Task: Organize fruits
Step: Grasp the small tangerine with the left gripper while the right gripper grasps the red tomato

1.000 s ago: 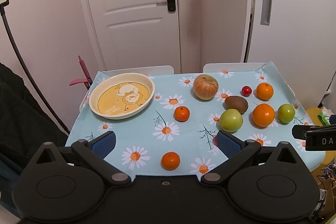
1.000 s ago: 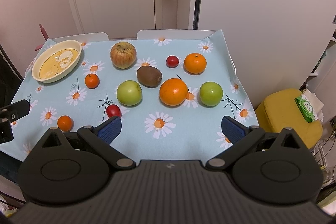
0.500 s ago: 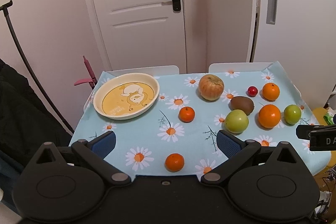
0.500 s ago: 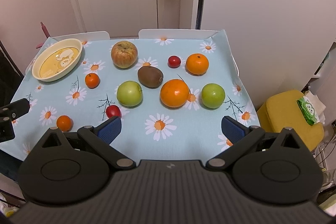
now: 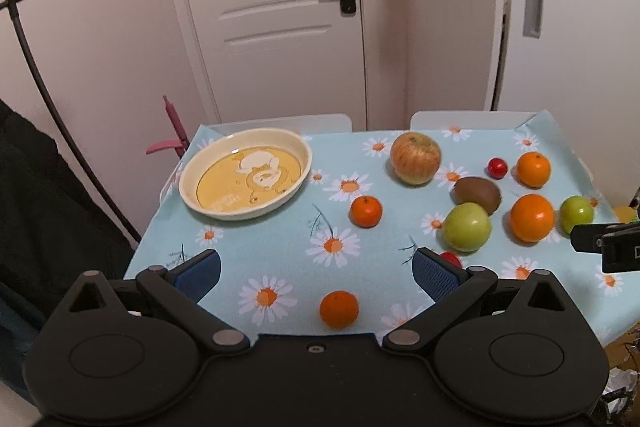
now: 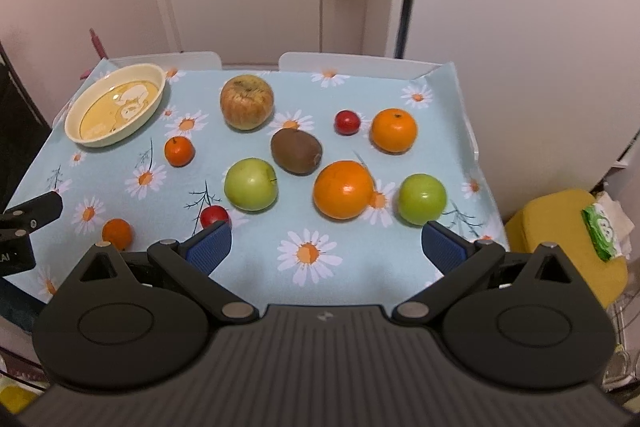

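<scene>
Fruits lie loose on a daisy-print tablecloth point(image 6: 120, 187). A cream oval dish point(image 5: 245, 179) point(image 6: 116, 104) sits empty at the far left. A large apple point(image 6: 247, 101), kiwi point(image 6: 296, 151), two green apples point(image 6: 251, 184) point(image 6: 421, 197), two oranges point(image 6: 344, 189) point(image 6: 393, 129), two small red fruits point(image 6: 347, 122) point(image 6: 214, 215) and two mandarins point(image 6: 179, 151) point(image 5: 339, 309) are spread across the cloth. My left gripper point(image 5: 316, 273) is open and empty above the near edge, over the near mandarin. My right gripper point(image 6: 326, 247) is open and empty in front of the fruits.
A white door point(image 5: 276, 7) and walls stand behind the table. Two white chair backs point(image 6: 352, 61) touch the far edge. A yellow stool point(image 6: 560, 239) with a green packet stands at the right. A dark coat point(image 5: 48, 207) hangs at the left.
Both grippers have drifted slightly, shifting the view of the table; the fruits and dish have not moved. Both jaws stay open.
</scene>
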